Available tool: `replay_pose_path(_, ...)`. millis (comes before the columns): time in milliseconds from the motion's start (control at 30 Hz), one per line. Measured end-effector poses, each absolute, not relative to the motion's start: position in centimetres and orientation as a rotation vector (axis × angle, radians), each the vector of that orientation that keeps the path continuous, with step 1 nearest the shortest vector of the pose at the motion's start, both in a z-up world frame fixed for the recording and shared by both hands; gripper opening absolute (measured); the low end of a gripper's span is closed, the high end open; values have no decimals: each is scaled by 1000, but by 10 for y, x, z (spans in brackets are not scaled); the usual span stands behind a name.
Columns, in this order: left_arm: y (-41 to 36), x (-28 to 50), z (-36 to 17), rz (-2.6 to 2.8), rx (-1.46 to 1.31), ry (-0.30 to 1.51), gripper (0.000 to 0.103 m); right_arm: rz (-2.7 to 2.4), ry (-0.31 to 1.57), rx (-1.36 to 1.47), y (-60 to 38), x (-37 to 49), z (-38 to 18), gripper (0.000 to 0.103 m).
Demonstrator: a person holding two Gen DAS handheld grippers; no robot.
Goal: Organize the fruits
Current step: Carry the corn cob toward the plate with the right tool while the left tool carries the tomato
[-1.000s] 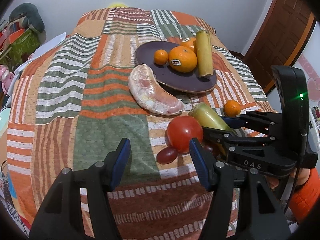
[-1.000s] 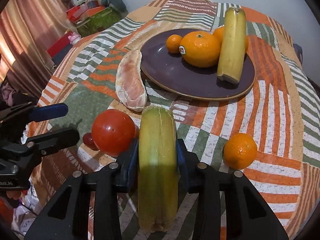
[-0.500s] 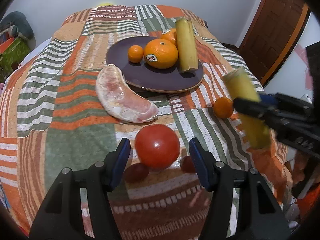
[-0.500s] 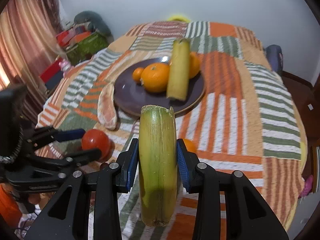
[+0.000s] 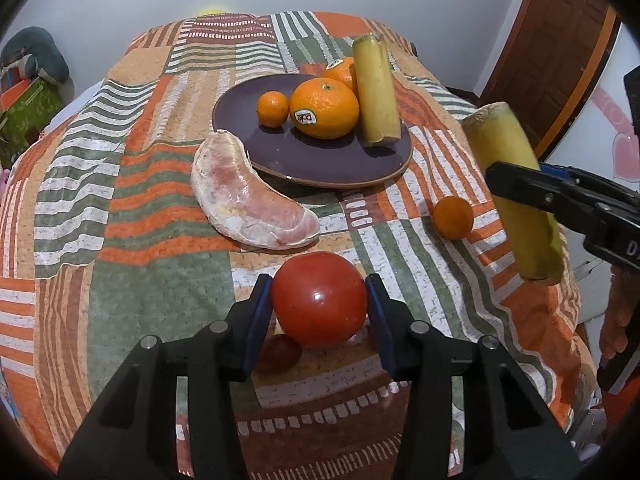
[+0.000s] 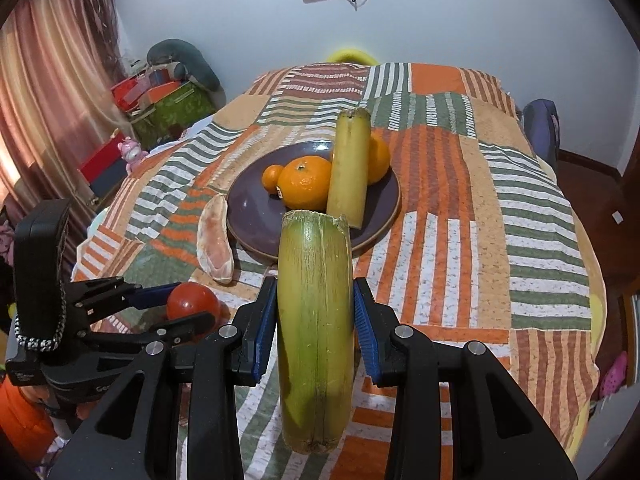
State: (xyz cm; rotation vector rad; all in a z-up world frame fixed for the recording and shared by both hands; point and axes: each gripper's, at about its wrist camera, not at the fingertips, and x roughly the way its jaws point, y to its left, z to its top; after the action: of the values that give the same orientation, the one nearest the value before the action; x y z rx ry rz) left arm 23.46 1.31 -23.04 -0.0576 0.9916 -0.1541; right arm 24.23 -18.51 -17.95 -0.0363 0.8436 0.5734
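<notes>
Left hand-held gripper (image 5: pixel 319 312): jaws closing around the tomato (image 5: pixel 319 299), blue pads at or just off its two sides; the tomato sits on the patchwork bedspread (image 5: pixel 132 208) near the front edge, a small dark red fruit (image 5: pixel 278 354) just beside it. Right hand-held gripper (image 6: pixel 315 322): clamped on a sugarcane piece (image 6: pixel 315 320), carried clear of the cloth, well short of the purple plate (image 5: pixel 280 160). The plate already holds a second cane piece (image 5: pixel 376 92), two large oranges and a small one. Off the plate: pomelo segment (image 5: pixel 248 208) touching its rim, small orange (image 5: pixel 453 217) on the cloth. Judgement for the grasp in hand: the skin is smooth and soft, so stop closing once the pads bear at the widest girth; lift straight up, so the fruit alongside is not knocked. Risk: over-squeeze bruises, under-squeeze lets it roll out. Plate's free area is the near-left; aim there.
</notes>
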Motion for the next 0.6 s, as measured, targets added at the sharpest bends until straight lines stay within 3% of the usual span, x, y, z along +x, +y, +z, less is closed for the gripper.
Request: replay_pose_path(600, 34, 258, -180, -148, -95, 867, 46, 603, 784, -6, -155, 277, -164, 34)
